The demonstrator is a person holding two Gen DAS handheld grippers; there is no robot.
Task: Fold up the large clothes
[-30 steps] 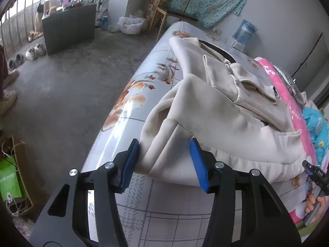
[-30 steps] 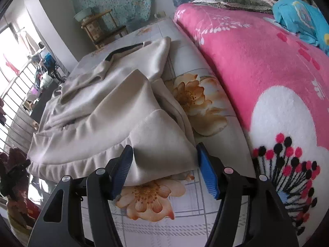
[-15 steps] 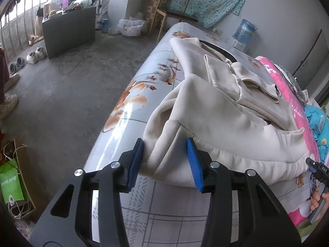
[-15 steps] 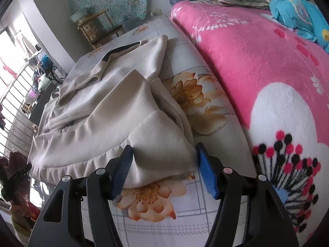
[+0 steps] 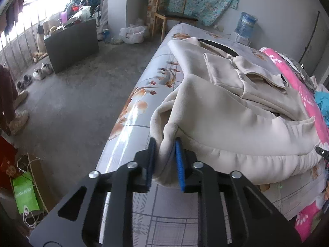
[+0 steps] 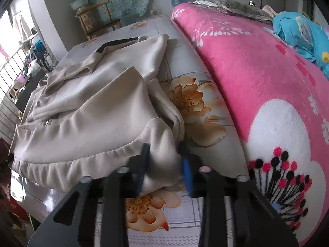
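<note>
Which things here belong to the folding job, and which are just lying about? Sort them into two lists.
Job:
- beige garment
- left gripper, pinching its near hem
- right gripper, pinching its other corner

Lying about:
- pink blanket
- wooden chair
- water bottle
- shoes

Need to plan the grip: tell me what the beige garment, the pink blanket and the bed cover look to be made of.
Beige garment: thick, matte knit, probably fleece; soft rounded folds, ribbed hem.
Pink blanket: plush, fuzzy pile, likely synthetic.
Bed cover: smooth, printed with flowers, glossy; it shows window glare, so perhaps a coated or satin-like sheet.
</note>
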